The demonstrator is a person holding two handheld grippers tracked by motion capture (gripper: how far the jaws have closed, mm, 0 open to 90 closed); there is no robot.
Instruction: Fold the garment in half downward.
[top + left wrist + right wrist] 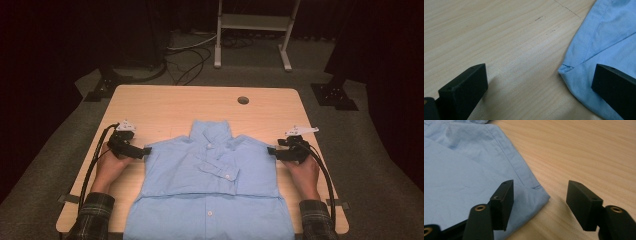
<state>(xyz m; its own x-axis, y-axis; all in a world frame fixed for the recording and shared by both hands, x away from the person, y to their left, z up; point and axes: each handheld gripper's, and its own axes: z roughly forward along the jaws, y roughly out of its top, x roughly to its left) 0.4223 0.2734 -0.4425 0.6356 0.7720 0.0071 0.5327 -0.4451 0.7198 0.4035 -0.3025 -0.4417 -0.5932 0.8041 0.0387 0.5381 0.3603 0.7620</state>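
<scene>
Wood table [165,102] spans the high view, pale grain, small round hole [243,100] near its far edge; grey floor around it, white frame legs [252,30] and loose cables [187,57] beyond the far side; blue shirt [210,185] lies flat on the table's near half, front up, collar toward the far edge, sleeves folded across the chest, lower part folded up in a band, hem reaching the near table edge; person's forearms in plaid sleeves [95,212] come in from the bottom on both sides of the shirt; left gripper [145,151] sits at the shirt's left shoulder corner, jaws wide apart; in the left gripper view one jaw rests over bare wood, the other over blue cloth, shoulder corner [566,68] between them, not pinched; right gripper [272,151] sits at the shirt's right shoulder corner, jaws about half open, straddling the corner [541,195]; one jaw over cloth, one over wood, pads not pressing the fabric.
</scene>
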